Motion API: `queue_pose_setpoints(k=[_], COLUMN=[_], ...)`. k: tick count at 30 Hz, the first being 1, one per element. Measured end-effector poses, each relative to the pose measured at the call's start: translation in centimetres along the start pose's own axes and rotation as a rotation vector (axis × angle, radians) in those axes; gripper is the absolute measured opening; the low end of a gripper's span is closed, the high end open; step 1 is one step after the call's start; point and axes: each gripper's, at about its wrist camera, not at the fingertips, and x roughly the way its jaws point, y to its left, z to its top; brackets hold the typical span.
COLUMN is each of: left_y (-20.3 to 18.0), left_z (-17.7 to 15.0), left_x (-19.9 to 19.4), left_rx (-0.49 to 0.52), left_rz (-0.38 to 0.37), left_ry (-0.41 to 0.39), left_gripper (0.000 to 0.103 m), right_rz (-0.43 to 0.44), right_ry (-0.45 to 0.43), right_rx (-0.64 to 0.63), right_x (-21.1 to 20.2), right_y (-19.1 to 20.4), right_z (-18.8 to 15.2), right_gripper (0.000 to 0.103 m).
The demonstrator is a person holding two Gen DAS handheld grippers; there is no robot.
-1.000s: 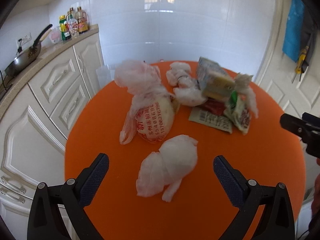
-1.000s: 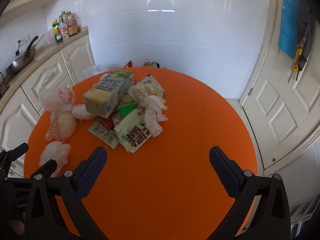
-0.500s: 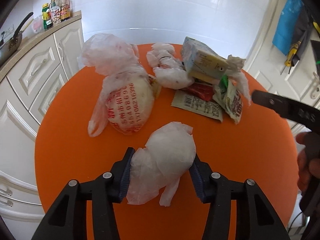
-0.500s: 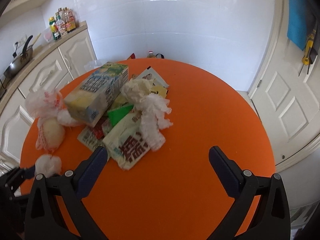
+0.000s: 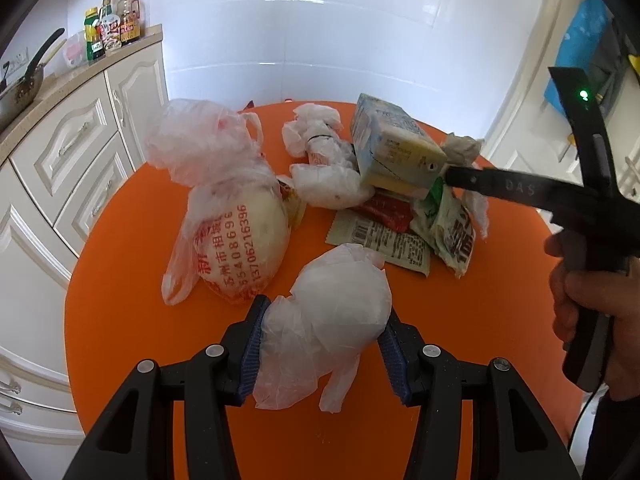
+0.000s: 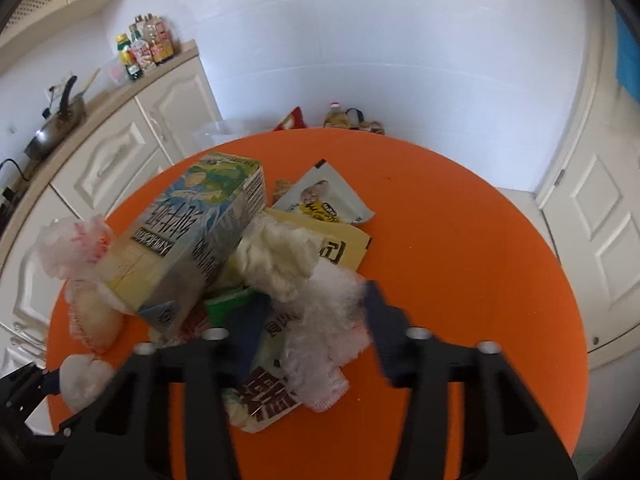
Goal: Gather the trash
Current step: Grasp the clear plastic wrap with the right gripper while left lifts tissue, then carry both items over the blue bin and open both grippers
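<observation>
My left gripper point(image 5: 322, 348) is shut on a white crumpled plastic bag point(image 5: 328, 316) near the front of the round orange table point(image 5: 480, 320). A printed plastic bag with something round inside point(image 5: 236, 232) lies just beyond it. A trash pile holds a blue-yellow carton point(image 6: 192, 240), wrappers point(image 6: 320, 200) and white crumpled tissue point(image 6: 324, 320). My right gripper point(image 6: 312, 320) has its jaws on either side of the tissue, partly closed; the frame is blurred. It shows in the left wrist view point(image 5: 520, 188) reaching into the pile.
White cabinets point(image 5: 72, 152) with a countertop, sauce bottles point(image 5: 112, 28) and a pan point(image 6: 56, 128) stand at the left. A white door point(image 6: 592, 216) is at the right. Bottles and a red bag point(image 6: 344, 120) sit on the floor behind the table.
My left gripper stays clamped on the white bag. My right gripper has moved forward into the pile and its jaws have narrowed around the tissue.
</observation>
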Motion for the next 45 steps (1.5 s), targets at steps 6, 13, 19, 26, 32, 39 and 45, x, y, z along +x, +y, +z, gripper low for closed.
queue_pose_setpoints(k=[6,13,19,26,32,39,45], left_y=[-0.6,-1.9,-3.1,-5.5,-9.9,-17.4,-26.5], left_z=[-0.1,-0.2,-0.4,0.2,1.2,1.9,1.7], left_x=[0.1,-0.2,-0.7,-3.0,-5.5,-7.1,-5.8], left_rx=[0.004,0.022,0.034,0.071,0.140,0.256,0.392], left_rz=[-0.005,-0.016,-0.023,-0.034,-0.077,-0.185,-0.314], left_ry=[0.014,0.016,0.020,-0.025,-0.077,-0.114,-0.081], left_gripper=[0.048,0.048,0.048,0.048,0.048,0.048,0.048], right_rz=[0.032,-0.046,-0.126,-0.058,-0.012,-0.038,-0.147], right_ry=[0.006,0.003,-0.005,-0.048,-0.119,-0.206,-0.249], right_rx=[-0.014,-0.088,-0.205,-0.076,0.019,0.155,0.302], right_x=[-1.7,-4.4,-6.0,-8.1,-11.6,-16.9,-21.3], right_y=[-0.4,-0.3,-0.2,-2.5,-5.0,-11.0,-18.2], right_z=[-1.5,-5.4,-8.6,-9.9,-10.2,-11.3,-14.5], right_gripper=[0.035,0.034,0.034,0.034,0.034,0.034,0.034])
